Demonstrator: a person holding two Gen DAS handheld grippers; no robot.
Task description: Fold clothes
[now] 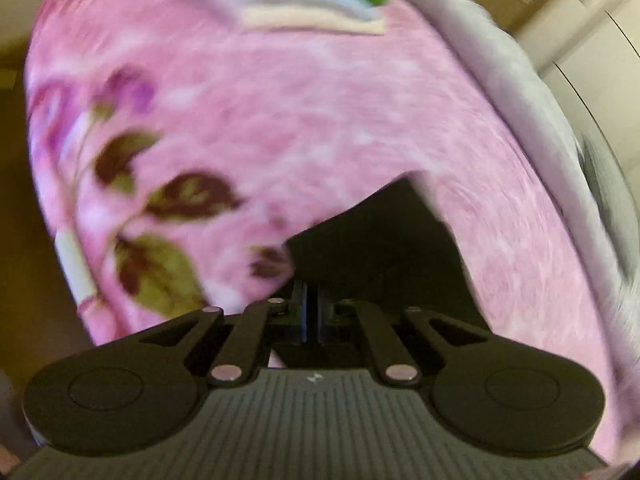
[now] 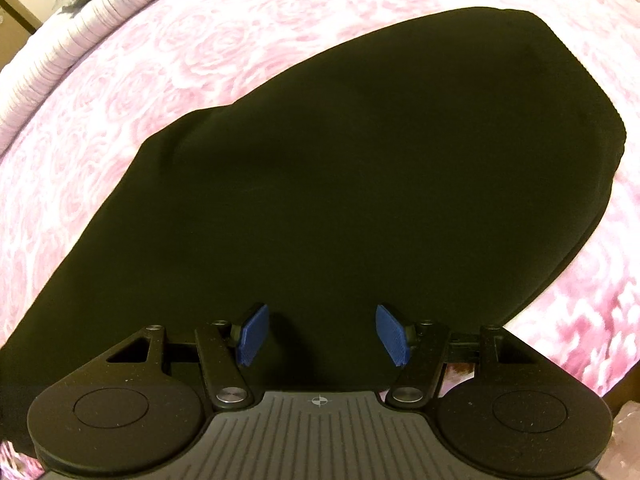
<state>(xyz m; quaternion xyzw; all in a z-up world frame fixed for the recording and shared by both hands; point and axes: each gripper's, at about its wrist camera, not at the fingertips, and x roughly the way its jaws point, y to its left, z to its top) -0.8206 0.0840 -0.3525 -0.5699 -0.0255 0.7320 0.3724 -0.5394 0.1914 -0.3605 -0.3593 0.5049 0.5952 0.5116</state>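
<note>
Pinching a black garment [image 1: 384,240] corner, left tongs [image 1: 312,312] are clenched (blurred view); right tongs [image 2: 322,336] gape released above it on the pink bed [image 2: 120,80].

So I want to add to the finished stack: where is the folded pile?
In the left wrist view, the folded pile sits at the top centre on the pink blanket.

Left view motion-blurred; right view sharp, warm light; fisheye bending, dark corners.

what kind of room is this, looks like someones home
Most likely a bedroom: a pink floral blanket covers what looks like a bed, a black garment lies spread on it, and a stack of folded clothes sits at the far end.
</note>
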